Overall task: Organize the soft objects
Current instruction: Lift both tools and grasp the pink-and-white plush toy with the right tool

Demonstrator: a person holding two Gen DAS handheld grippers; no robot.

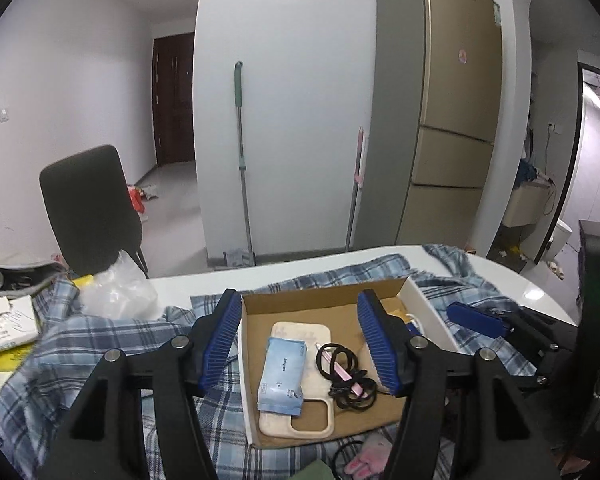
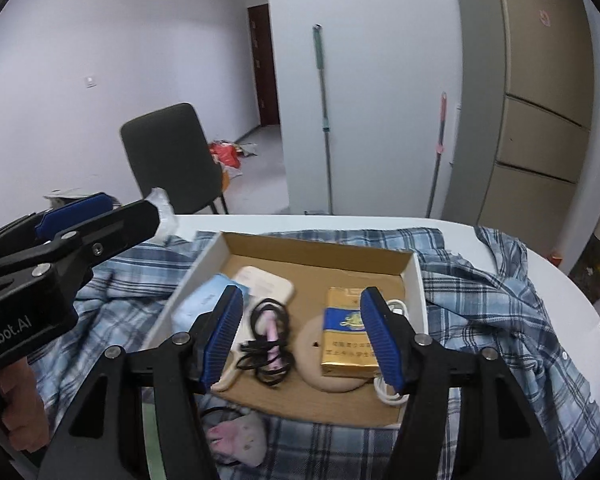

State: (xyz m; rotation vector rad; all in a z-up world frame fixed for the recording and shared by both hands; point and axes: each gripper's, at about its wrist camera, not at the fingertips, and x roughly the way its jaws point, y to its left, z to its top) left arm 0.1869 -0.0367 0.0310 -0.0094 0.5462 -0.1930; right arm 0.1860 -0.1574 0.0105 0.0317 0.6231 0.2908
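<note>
A shallow cardboard box (image 1: 324,298) (image 2: 320,246) lies on a blue plaid shirt (image 1: 100,340) (image 2: 500,300) spread over the white table. In the box are a blue tissue pack (image 1: 282,376) (image 2: 198,304), a beige phone case (image 1: 300,430) (image 2: 266,286), black hair ties around a pink clip (image 1: 346,376) (image 2: 266,344), a gold cigarette pack (image 2: 348,332) on a round beige pad (image 2: 310,350), and a white cable (image 2: 388,394). My left gripper (image 1: 304,342) is open and empty above the box. My right gripper (image 2: 300,336) is open and empty over the box. A pink plush item (image 1: 370,456) (image 2: 236,436) lies on the shirt in front of the box.
A crumpled clear plastic bag (image 1: 118,288) and papers (image 1: 6,326) lie at the table's left. A dark chair (image 1: 88,208) (image 2: 172,160) stands behind the table. Two mops (image 1: 242,160) lean on the wall beside a gold fridge (image 1: 452,120).
</note>
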